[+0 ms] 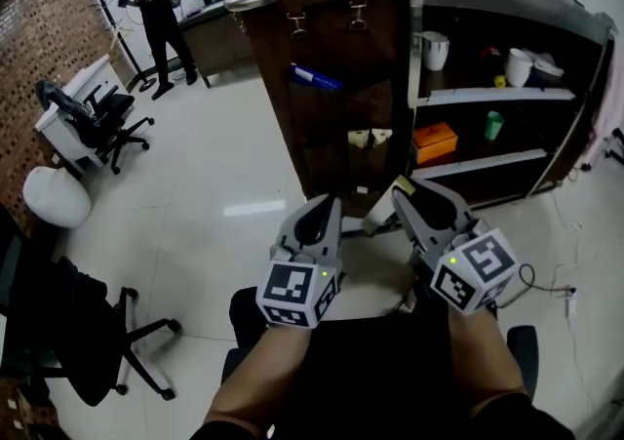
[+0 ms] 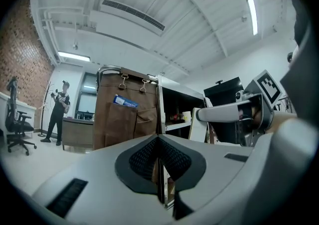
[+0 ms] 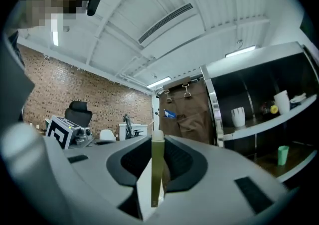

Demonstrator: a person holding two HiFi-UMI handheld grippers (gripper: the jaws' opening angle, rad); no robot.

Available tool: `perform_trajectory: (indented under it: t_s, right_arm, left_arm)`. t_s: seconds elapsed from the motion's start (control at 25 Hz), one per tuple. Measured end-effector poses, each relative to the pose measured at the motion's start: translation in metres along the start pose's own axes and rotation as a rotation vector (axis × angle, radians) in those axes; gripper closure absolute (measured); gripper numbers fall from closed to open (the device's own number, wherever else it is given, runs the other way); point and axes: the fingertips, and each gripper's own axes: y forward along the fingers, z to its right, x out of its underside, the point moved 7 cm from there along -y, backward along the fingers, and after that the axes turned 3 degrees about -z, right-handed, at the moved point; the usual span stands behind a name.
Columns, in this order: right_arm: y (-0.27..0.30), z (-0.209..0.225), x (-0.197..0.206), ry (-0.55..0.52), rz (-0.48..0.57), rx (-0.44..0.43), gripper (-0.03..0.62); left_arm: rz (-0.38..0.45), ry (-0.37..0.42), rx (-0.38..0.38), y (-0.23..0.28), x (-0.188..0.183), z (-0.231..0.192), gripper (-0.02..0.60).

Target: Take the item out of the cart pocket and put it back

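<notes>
While the right tongs (image 1: 402, 196) pinch a thin flat packet (image 3: 156, 179) edge-up, the cart pockets (image 1: 331, 116) lie straight ahead; left tongs (image 2: 158, 141) closed, empty

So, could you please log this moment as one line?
left gripper: shut, empty | right gripper: shut on flat item | cart: ahead, untouched | blue item: in upper pocket

A brick wall (image 1: 34, 38) flanks the glossy pale floor (image 1: 224, 155). A black office chair (image 1: 102, 116) stands beside it. Strip lights (image 2: 74, 57) glow overhead.
</notes>
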Motion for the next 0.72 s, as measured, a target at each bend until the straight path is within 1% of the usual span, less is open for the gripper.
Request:
perform_trajectory:
  t_s: [0.16, 0.4, 0.48, 0.56, 0.72]
  right_arm:
    - [-0.001, -0.005, 0.022, -0.013, -0.031, 0.004, 0.496]
    - [-0.001, -0.009, 0.025, -0.018, -0.023, 0.003, 0.496]
    - [-0.001, -0.009, 0.028, -0.018, -0.024, 0.006, 0.496]
    - [0.000, -0.009, 0.032, -0.013, -0.031, 0.008, 0.496]
    - [0.001, -0.008, 0.036, -0.011, -0.042, 0.004, 0.496]
  left_arm:
    - [-0.024, -0.010, -0.001, -0.004, 0.015, 0.001, 0.581]
    - [-0.013, 0.008, -0.020, -0.010, 0.020, -0.009, 0.581]
    - [-0.020, -0.008, -0.027, -0.011, 0.023, -0.013, 0.581]
    - [-0.022, -0.028, -0.025, -0.010, 0.025, -0.014, 0.581]
    - [-0.022, -0.014, -0.011, -0.008, 0.022, -0.009, 0.581]
